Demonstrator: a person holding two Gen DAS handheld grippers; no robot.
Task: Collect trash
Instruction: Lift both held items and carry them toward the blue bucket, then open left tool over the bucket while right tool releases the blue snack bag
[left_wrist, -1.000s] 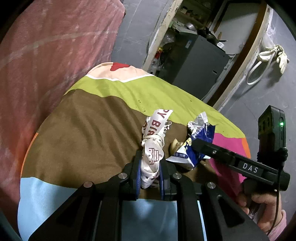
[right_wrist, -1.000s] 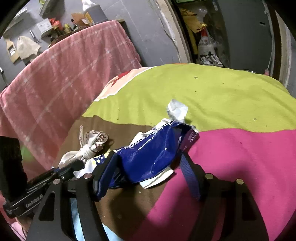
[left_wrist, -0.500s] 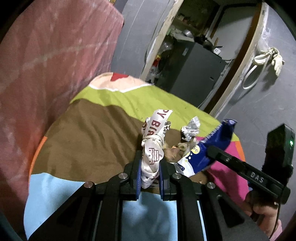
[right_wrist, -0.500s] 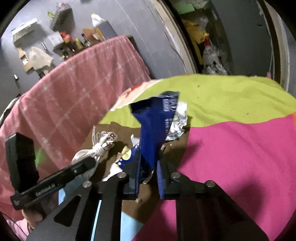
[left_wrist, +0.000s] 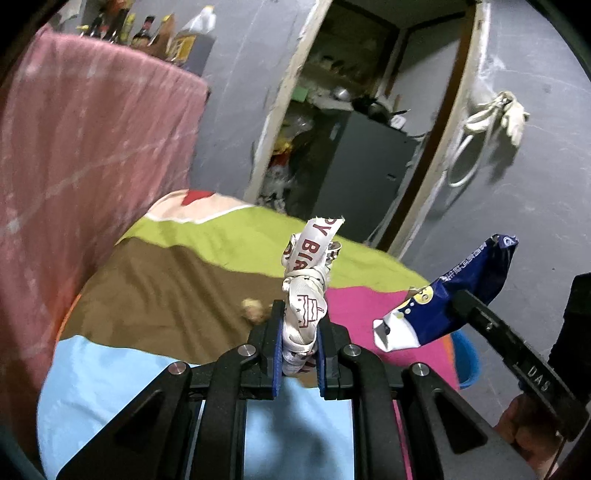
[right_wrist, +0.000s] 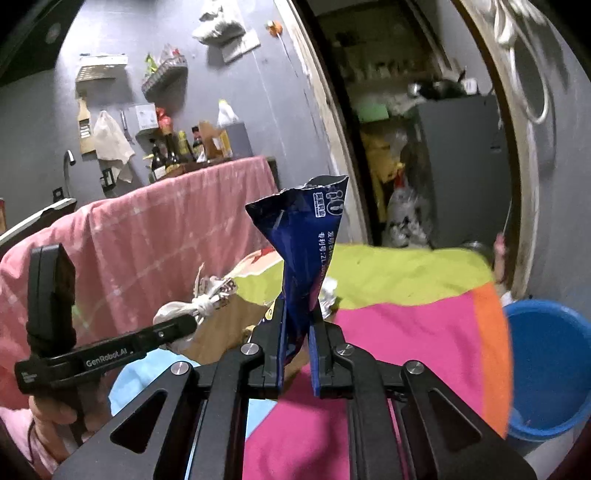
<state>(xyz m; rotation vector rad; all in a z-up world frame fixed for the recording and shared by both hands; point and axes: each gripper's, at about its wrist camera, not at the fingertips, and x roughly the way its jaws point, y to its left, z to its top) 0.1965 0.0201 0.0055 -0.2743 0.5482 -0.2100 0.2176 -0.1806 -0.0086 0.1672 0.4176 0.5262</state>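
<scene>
The left claw (left_wrist: 299, 332) is pinched on a knotted white ribbon (left_wrist: 308, 288) printed with red letters, which stands up from between its blue pads, clear of the counter (left_wrist: 155, 280) under its multicoloured cloth; the right claw (right_wrist: 297, 332) is clamped on a crumpled blue wrapper (right_wrist: 306, 240), its jaws having just closed, and the wrapper rises upright above the pink patch of cloth; a small brown scrap (left_wrist: 253, 308) lies on the brown patch just beside the left claw; a blue bucket (right_wrist: 550, 365) sits low beyond the counter's orange edge; a pink towel (right_wrist: 147, 240) hangs behind.
</scene>
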